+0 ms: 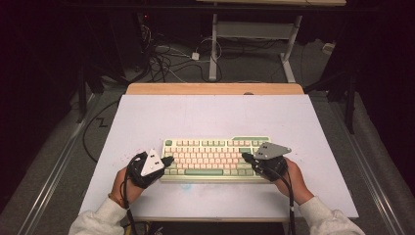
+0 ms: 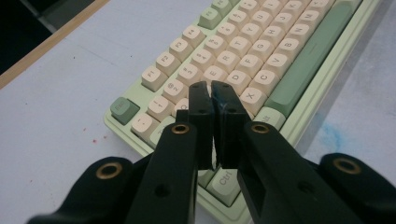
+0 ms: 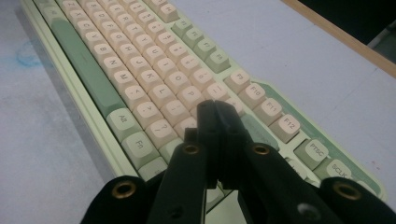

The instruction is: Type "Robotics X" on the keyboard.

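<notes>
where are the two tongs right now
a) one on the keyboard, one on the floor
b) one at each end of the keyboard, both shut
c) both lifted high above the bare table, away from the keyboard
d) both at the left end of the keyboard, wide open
b: the left tongs sit over the left end of the keyboard and the right tongs over its right end, each pair with its jaws closed together.

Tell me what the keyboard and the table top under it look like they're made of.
Keyboard: likely moulded plastic, with matte cream and sage-green keycaps carrying printed legends and a pale green case with smooth rounded edges. Table top: a pale matte sheet or board, lightly stained, apparently laid over wood, judging by the tan wooden strip along its far edge.
</notes>
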The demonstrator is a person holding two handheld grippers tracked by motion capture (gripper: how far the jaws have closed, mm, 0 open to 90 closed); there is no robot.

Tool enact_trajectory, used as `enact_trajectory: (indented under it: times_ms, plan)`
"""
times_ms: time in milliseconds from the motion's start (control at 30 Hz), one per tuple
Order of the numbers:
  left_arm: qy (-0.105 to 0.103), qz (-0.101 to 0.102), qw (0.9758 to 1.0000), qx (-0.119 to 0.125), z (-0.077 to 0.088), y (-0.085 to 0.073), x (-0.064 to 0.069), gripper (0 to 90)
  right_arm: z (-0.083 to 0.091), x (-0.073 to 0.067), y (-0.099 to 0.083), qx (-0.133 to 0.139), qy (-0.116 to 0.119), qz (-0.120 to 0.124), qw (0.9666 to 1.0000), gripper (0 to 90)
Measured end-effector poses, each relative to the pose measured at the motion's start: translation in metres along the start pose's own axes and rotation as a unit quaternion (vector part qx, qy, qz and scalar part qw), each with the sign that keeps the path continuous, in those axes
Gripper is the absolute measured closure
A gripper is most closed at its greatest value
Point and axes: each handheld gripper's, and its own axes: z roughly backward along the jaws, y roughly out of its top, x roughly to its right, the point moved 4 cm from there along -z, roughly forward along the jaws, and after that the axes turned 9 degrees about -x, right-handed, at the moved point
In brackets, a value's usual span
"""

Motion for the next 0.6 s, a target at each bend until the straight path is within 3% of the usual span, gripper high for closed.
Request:
enact_trajectory:
  times_ms: [600]
  plan:
    - [-0.004, 0.006, 0.9999, -0.012, 0.001, -0.01, 0.0018, 85.2, -0.0052, 0.0017, 0.0076, 0.003, 0.006, 0.001, 1.0, 90.0]
